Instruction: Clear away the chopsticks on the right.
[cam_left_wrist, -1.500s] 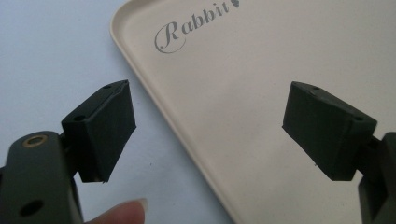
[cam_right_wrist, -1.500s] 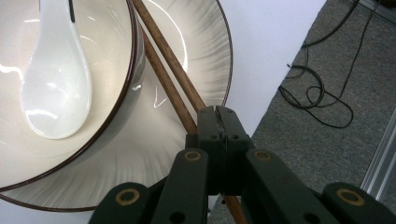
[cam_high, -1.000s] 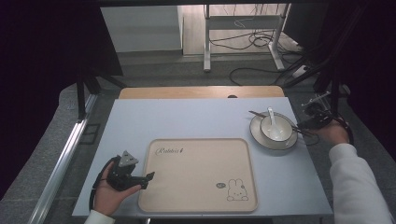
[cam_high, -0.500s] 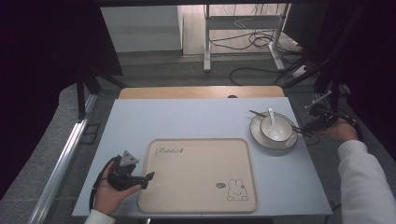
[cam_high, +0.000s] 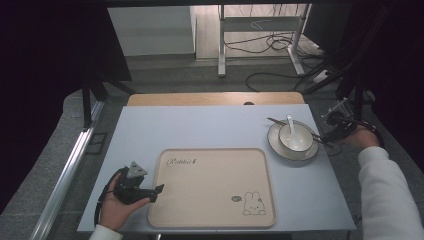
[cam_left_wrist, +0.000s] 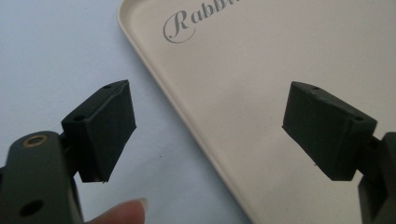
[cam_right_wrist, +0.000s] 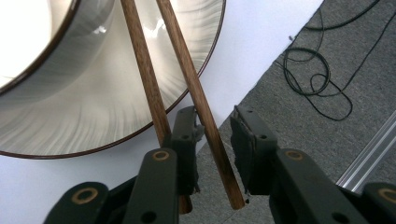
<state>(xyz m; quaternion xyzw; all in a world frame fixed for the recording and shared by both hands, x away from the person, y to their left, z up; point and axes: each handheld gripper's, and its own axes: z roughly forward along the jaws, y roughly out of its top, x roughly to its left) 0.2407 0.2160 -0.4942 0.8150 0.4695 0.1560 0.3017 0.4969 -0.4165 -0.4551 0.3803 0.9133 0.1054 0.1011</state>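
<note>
A beige tray (cam_high: 215, 210) printed with "Rabbit" and a small bunny lies on the pale blue table (cam_high: 200, 125). At the tray's left edge my left gripper (cam_high: 156, 192) is open, and its jaws straddle the tray rim (cam_left_wrist: 196, 126) with nothing between them. At the right stands a white plate (cam_high: 277, 149) holding a bowl (cam_high: 296, 142) with a white spoon (cam_high: 290, 125). Two wooden chopsticks (cam_high: 280, 123) rest across the plate rim (cam_right_wrist: 116, 107). My right gripper (cam_high: 327, 140) is narrowly open at the chopsticks' near ends. One chopstick (cam_right_wrist: 205, 116) lies between its jaws and the other (cam_right_wrist: 144, 74) passes outside the left jaw.
The table's right edge runs just beside the plate, with grey carpet and black cables (cam_right_wrist: 317, 79) below. Behind the blue table is a wooden tabletop (cam_high: 215, 98), then a metal stand (cam_high: 260, 30) and more cables on the floor.
My right hand has shifted slightly toward me and down along the table's right edge, at the chopsticks' ends. The left gripper has stayed by the tray.
</note>
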